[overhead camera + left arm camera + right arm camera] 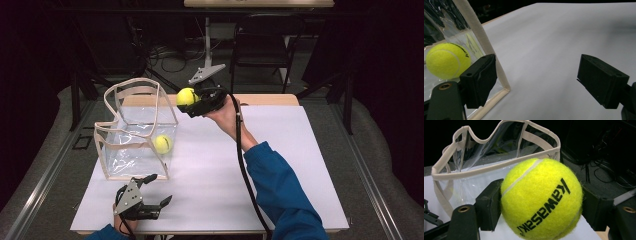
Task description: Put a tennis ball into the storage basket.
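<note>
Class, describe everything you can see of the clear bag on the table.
The clear bag is see-through plastic, boxy in shape, edged and strapped with pale beige fabric trim. It stands upright and open-topped on the white table, at its left side, its rim wavy and its walls creased and glinting. One yellow tennis ball lies inside, near the right wall. The left gripper sits open just in front of its near corner; whether a jaw touches the trim is unclear.

Blue sleeve (280, 185); each black hand-held gripper (197, 102) carries a grey three-cornered plate
</note>
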The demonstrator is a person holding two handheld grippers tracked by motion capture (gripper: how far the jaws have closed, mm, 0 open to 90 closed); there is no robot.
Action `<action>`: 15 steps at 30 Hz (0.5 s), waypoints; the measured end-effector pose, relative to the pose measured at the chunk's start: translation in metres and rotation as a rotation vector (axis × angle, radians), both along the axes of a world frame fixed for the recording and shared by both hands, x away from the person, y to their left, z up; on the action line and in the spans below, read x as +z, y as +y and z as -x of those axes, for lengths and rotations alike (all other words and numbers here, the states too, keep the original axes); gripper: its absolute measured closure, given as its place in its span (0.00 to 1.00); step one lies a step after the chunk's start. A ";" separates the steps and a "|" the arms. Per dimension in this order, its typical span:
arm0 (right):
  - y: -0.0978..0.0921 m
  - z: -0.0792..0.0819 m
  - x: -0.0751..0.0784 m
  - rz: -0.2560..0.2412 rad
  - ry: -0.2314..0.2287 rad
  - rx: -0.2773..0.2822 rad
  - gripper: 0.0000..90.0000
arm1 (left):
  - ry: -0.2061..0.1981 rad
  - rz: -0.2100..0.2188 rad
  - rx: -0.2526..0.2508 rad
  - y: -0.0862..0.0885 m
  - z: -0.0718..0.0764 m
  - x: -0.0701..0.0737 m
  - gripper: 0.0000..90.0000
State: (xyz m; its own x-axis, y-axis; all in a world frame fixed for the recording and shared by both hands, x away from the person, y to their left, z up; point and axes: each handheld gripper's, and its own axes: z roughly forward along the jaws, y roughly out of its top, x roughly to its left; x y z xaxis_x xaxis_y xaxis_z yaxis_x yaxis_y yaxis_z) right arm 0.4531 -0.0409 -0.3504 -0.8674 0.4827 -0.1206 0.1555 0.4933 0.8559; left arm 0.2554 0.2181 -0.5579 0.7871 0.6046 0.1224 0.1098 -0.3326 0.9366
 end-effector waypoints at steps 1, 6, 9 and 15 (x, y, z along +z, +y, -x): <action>0.000 0.000 0.001 0.000 -0.001 0.000 0.30 | 0.000 0.001 0.000 0.000 0.000 0.000 0.18; 0.002 0.000 0.004 0.001 -0.005 0.003 0.30 | 0.002 0.001 -0.001 0.000 0.000 0.000 0.18; 0.004 -0.001 0.005 -0.002 -0.008 0.005 0.30 | 0.001 0.001 0.000 0.000 0.000 0.000 0.18; 0.008 -0.002 0.007 0.000 -0.012 0.007 0.30 | 0.000 0.000 -0.001 0.000 0.000 0.000 0.18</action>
State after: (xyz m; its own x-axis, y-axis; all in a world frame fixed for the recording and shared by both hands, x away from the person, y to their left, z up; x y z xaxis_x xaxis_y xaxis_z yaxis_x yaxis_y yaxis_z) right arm 0.4547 -0.0329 -0.3432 -0.8694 0.4765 -0.1310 0.1418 0.4945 0.8575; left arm 0.2556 0.2182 -0.5579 0.7876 0.6039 0.1224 0.1094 -0.3325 0.9367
